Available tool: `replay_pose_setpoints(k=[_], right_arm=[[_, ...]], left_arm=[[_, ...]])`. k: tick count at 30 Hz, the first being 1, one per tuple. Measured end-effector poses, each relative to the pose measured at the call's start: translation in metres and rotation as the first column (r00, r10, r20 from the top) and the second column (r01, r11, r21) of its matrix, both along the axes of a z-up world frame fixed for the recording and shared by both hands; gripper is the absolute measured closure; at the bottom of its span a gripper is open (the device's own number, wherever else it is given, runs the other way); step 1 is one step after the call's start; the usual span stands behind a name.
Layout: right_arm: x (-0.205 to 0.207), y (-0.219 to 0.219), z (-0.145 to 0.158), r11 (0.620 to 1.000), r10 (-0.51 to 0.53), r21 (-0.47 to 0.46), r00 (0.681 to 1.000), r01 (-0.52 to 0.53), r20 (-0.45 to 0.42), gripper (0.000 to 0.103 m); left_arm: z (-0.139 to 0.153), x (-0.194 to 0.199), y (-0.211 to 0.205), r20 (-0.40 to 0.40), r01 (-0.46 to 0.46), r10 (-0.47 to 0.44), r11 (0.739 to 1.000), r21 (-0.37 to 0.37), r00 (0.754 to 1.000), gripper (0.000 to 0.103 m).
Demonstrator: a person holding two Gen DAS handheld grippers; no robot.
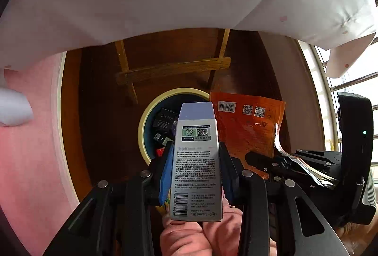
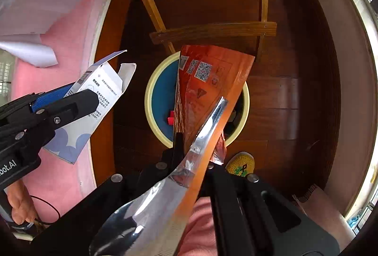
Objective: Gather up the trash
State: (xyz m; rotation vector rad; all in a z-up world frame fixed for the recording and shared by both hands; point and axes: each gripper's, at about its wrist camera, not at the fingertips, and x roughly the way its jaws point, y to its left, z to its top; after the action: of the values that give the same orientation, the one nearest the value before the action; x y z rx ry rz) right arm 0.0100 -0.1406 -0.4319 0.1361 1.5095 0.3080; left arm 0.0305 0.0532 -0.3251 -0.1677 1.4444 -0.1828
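I am pinching the white printed carton (image 1: 197,161) in my left hand-held gripper (image 1: 196,175) and the orange foil pouch (image 2: 208,90) in my right hand-held gripper (image 2: 193,161), centring both above the round cream-rimmed blue bin (image 1: 151,119) before letting go.

both wrist cams down, bin (image 1: 151,114) (image 2: 160,90) shared

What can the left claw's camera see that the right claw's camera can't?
Only the left wrist view shows the box's printed back with its barcode, and a black packet in the bin. Only the right wrist view shows the box's open top flaps, the pouch's shiny silver inside, and a yellow shoe. Both show the box, the orange pouch and the round bin below.
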Motion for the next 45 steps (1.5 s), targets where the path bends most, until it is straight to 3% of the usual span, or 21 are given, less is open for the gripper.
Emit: replay_pose_setpoints(k=[6,12,13,14,15,16,17,20,28,35,41,45], right_arm=[[0.009,-0.002,-0.099,0.999,0.040,-0.032,0.998,-0.041,-0.056,0.103],[0.046,-0.012,-0.147,1.000,0.009,-0.020,0.997,-0.010,-0.072,0.099],[0.052,-0.014,-0.150,1.000,-0.003,-0.025,0.997,0.001,-0.071,0.096],[0.054,-0.016,-0.151,1.000,-0.016,-0.026,0.998,0.014,-0.068,0.082],[0.053,-0.020,-0.151,0.999,-0.028,-0.019,0.998,0.027,-0.061,0.061],[0.055,-0.024,-0.150,0.999,-0.041,-0.014,0.998,0.040,-0.053,0.054],[0.057,-0.026,-0.149,0.999,-0.053,-0.009,0.997,0.053,-0.048,0.047],[0.056,-0.030,-0.143,0.998,-0.069,-0.003,0.997,0.069,-0.032,0.046],[0.055,-0.026,-0.126,0.991,-0.132,-0.003,0.991,0.132,0.026,0.044],[0.047,-0.027,-0.087,0.983,-0.184,-0.001,0.981,0.184,0.057,0.044],[0.045,-0.026,-0.038,0.970,-0.245,0.018,0.966,0.244,0.085,0.043],[0.044,-0.027,0.012,0.960,-0.278,0.034,0.954,0.276,0.113,0.043]], left_arm=[[-0.100,0.010,-0.006,-0.027,-0.022,0.023,0.999,0.028,0.999,0.068],[-0.147,0.015,-0.014,-0.034,0.007,-0.005,0.999,0.054,0.999,0.065],[-0.151,0.015,-0.015,-0.035,0.013,-0.011,0.998,0.057,0.999,0.059],[-0.152,0.018,-0.011,-0.036,0.019,-0.017,0.998,0.063,0.999,0.052],[-0.152,0.017,-0.015,-0.037,0.025,-0.022,0.997,0.070,0.999,0.029],[-0.154,0.017,-0.012,-0.033,0.027,-0.024,0.997,0.077,0.999,0.015],[-0.158,0.019,-0.004,-0.020,0.019,-0.017,0.996,0.084,1.000,0.013],[-0.163,0.021,0.004,-0.035,0.010,-0.007,0.996,0.089,0.999,0.011],[-0.146,0.024,0.009,-0.005,-0.024,0.025,0.995,0.099,1.000,0.011],[-0.110,0.026,0.016,0.026,-0.037,0.034,0.995,0.093,0.999,0.011],[-0.052,0.019,0.020,0.060,-0.055,0.049,0.994,0.097,0.997,0.011],[-0.003,0.015,0.019,0.083,-0.067,0.059,0.994,0.086,0.995,0.011]])
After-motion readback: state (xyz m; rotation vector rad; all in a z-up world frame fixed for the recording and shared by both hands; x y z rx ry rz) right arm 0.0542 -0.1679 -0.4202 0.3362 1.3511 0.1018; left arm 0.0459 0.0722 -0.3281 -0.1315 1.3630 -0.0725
